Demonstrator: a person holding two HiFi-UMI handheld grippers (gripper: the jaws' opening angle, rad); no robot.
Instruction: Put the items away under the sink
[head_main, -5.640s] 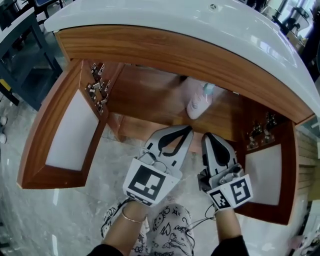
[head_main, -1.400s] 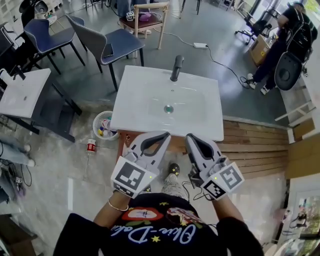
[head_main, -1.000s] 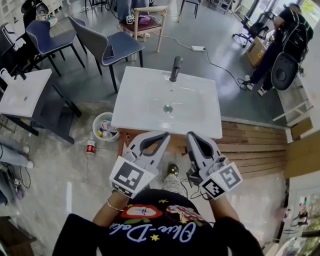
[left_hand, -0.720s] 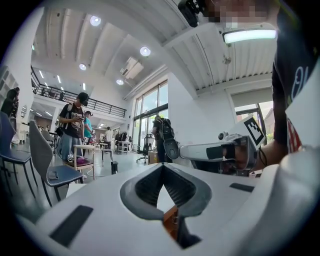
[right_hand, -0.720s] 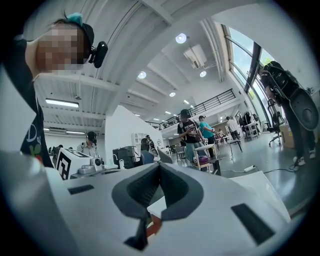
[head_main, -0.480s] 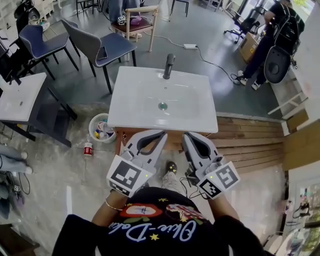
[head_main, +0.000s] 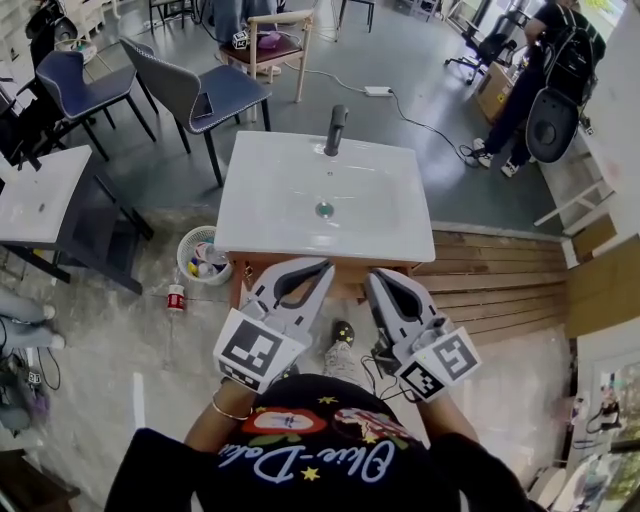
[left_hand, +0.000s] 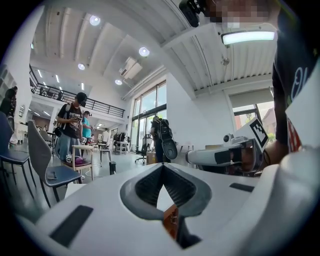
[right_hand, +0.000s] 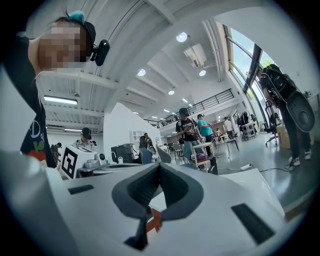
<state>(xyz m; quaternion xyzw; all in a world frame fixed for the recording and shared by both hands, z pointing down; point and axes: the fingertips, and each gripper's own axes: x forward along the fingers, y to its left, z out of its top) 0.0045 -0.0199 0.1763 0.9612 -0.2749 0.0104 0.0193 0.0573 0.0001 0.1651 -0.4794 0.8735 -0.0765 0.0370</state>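
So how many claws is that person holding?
2. The left claw points toward the white sink, and the right claw is right beside it. Both are shut and empty. None look hidden.

Right claw (right_hand: 159, 165) jaws together, nothing between; white sink top (right_hand: 246, 179) beyond; people (right_hand: 186, 131) farther back.

Black T-shirt (head_main: 300, 470) with pale blue script lettering and a red-and-yellow graphic; thin bracelet (head_main: 222, 408) on the left wrist. The left claw (head_main: 322, 268) and right claw (head_main: 376, 276) are white shells with dark grey ribbed pads, each carrying a black-and-white marker cube (head_main: 258, 350). A thin black cable (head_main: 372, 374) hangs by the right one.
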